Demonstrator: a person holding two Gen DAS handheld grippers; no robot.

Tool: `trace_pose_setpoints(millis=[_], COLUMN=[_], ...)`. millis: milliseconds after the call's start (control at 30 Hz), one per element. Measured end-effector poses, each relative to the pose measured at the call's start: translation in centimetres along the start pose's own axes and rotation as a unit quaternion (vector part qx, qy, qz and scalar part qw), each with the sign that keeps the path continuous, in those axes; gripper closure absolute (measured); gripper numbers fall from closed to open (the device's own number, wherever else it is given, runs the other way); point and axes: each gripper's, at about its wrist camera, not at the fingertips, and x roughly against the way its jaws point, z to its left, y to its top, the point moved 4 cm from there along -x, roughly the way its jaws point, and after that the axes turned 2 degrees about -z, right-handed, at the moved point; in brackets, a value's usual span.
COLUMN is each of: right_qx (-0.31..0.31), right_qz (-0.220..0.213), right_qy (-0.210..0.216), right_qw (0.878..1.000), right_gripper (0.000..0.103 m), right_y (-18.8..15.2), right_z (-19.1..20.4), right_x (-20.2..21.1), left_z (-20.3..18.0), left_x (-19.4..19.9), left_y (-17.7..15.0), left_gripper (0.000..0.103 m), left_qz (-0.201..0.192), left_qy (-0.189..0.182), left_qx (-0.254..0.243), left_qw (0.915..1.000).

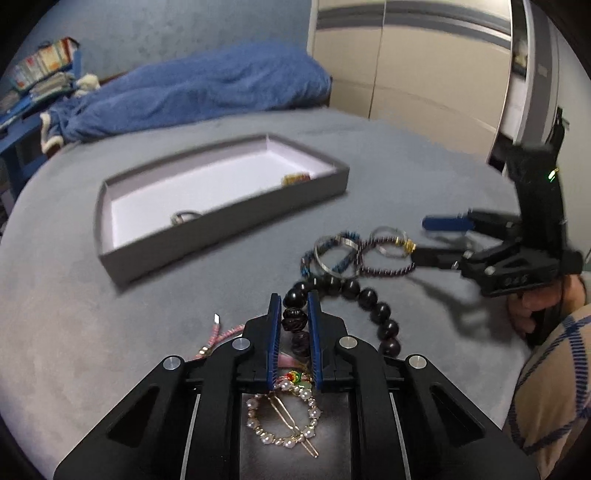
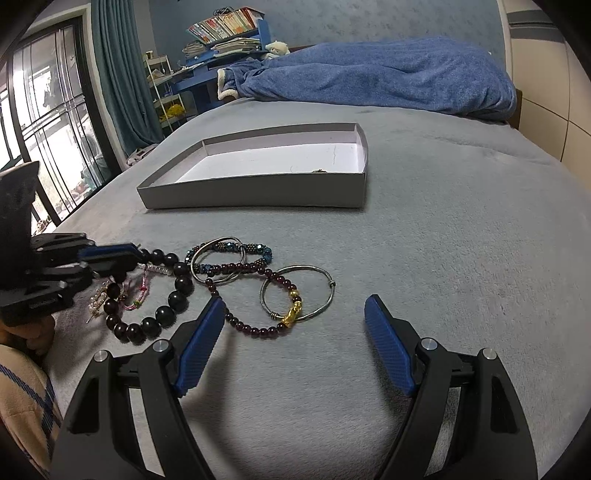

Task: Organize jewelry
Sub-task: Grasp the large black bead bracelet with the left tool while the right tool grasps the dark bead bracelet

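My left gripper (image 1: 294, 301) is shut on the black bead bracelet (image 1: 369, 295), pinching its carved beads; the same bracelet lies in the right wrist view (image 2: 162, 314). A pearl hair clip (image 1: 284, 417) and a pink cord (image 1: 214, 336) lie under it. My right gripper (image 2: 293, 306) is open and empty, just short of a dark red bead bracelet with a gold charm (image 2: 291, 314) and a silver bangle (image 2: 314, 291). A blue bead bracelet (image 2: 236, 251) lies behind. The grey tray (image 2: 258, 192) holds a ring (image 1: 184, 218) and a gold piece (image 1: 295, 179).
All lies on a grey bed cover (image 2: 461, 240). A blue blanket (image 2: 388, 74) is heaped at the far end. A bookshelf (image 2: 225, 33) and a window (image 2: 48, 122) stand at the left, and a wardrobe (image 1: 406, 55) at the right.
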Motion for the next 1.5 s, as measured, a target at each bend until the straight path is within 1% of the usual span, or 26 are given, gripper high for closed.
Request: trace_pose_setpoints(millis=[33, 67, 167, 267, 333, 367, 400, 467, 500, 567, 667, 733, 800, 867, 933, 967, 1000, 1033, 1067, 1167, 1200, 1233, 1400, 1500], right_qx=[0.000, 0.000, 0.000, 0.002, 0.004, 0.005, 0.007, 0.012, 0.015, 0.020, 0.017, 0.012, 0.010, 0.009, 0.006, 0.006, 0.005, 0.006, 0.007, 0.012, 0.013, 0.014, 0.014, 0.016], right_qz=[-0.001, -0.001, -0.001, -0.001, -0.001, 0.000, 0.000, 0.004, 0.009, 0.023, 0.033, 0.039, 0.048, 0.061, 0.066, 0.066, 0.064, 0.061, 0.058, 0.043, 0.039, 0.033, 0.011, -0.002], right_qy=[0.000, 0.000, 0.002, 0.002, 0.004, 0.005, 0.008, 0.013, 0.017, 0.027, 0.030, 0.033, 0.031, 0.029, 0.030, 0.031, 0.035, 0.038, 0.040, 0.044, 0.047, 0.049, 0.063, 0.073], right_qw=[1.000, 1.000, 1.000, 1.000, 1.000, 1.000, 1.000, 1.000, 1.000, 0.999, 0.999, 0.999, 0.998, 0.998, 0.997, 0.997, 0.997, 0.997, 0.997, 0.998, 0.998, 0.998, 0.998, 0.997], right_gripper=[0.026, 0.026, 0.026, 0.026, 0.027, 0.029, 0.031, 0.039, 0.041, 0.050, 0.054, 0.060, 0.062, 0.068, 0.070, 0.076, 0.078, 0.085, 0.094, 0.096, 0.097, 0.097, 0.097, 0.097], right_y=[0.0, 0.0, 0.1, 0.1, 0.1, 0.1, 0.1, 0.1, 0.1, 0.2, 0.6, 1.0, 1.2, 1.3, 1.3, 1.3, 1.2, 1.2, 1.2, 1.3, 1.3, 1.4, 1.9, 2.8], right_z=[0.0, 0.0, 0.0, 0.0, 0.1, 0.1, 0.2, 0.4, 0.6, 0.9, 0.9, 0.8, 0.7, 0.7, 0.5, 0.5, 0.5, 0.5, 0.6, 0.9, 1.0, 1.1, 1.5, 1.9], right_x=[0.0, 0.0, 0.1, 0.1, 0.1, 0.1, 0.0, -0.1, -0.3, -0.8, -1.4, -1.8, -2.4, -3.2, -3.6, -3.6, -3.5, -3.3, -3.2, -2.5, -2.3, -2.1, -1.0, -0.2], left_z=[0.2, 0.9, 2.6, 4.6, 5.6, 6.2, 6.4, 6.6, 6.6, 6.6, 6.9, 7.4, 7.8, 8.1, 8.1, 8.1, 8.2, 8.2, 8.2, 8.1, 8.0, 7.8, 6.2, 5.5], left_x=[0.5, 1.4, 2.9, 3.9, 4.2, 4.1, 4.0, 3.4, 3.1, 2.3, 1.5, 1.4, 1.3, 1.2, 1.0, 0.8, 0.7, 0.7, 0.7, 0.6, 0.6, 0.5, 1.7, 2.7], left_y=[0.1, 0.2, 0.1, -0.3, -0.8, -1.2, -1.5, -2.1, -2.3, -2.7, -3.1, -3.4, -3.6, -3.7, -3.8, -3.9, -3.9, -4.0, -3.9, -3.8, -3.8, -3.6, -2.8, -1.9], left_gripper=[0.088, 0.088, 0.088, 0.088, 0.088, 0.088, 0.088, 0.088, 0.088, 0.088, 0.087, 0.081, 0.079, 0.078, 0.077, 0.076, 0.076, 0.076, 0.076, 0.077, 0.081, 0.087, 0.088, 0.088], left_qz=[-0.011, -0.032, -0.060, -0.067, -0.061, -0.051, -0.043, -0.022, -0.011, 0.008, 0.032, 0.037, 0.040, 0.044, 0.051, 0.053, 0.055, 0.057, 0.057, 0.056, 0.054, 0.051, 0.022, 0.002], left_qy=[0.000, 0.002, 0.017, 0.033, 0.037, 0.037, 0.039, 0.038, 0.039, 0.042, 0.050, 0.050, 0.048, 0.045, 0.043, 0.042, 0.040, 0.038, 0.037, 0.035, 0.034, 0.031, 0.027, 0.017], left_qx=[0.006, 0.022, 0.058, 0.089, 0.105, 0.115, 0.117, 0.119, 0.120, 0.121, 0.129, 0.139, 0.151, 0.157, 0.160, 0.161, 0.163, 0.165, 0.165, 0.162, 0.160, 0.157, 0.118, 0.111], left_qw=[0.9999, 0.9993, 0.9964, 0.9932, 0.9919, 0.9914, 0.9915, 0.9919, 0.9920, 0.9917, 0.9898, 0.9882, 0.9865, 0.9855, 0.9849, 0.9846, 0.9843, 0.9840, 0.9839, 0.9845, 0.9850, 0.9858, 0.9924, 0.9937])
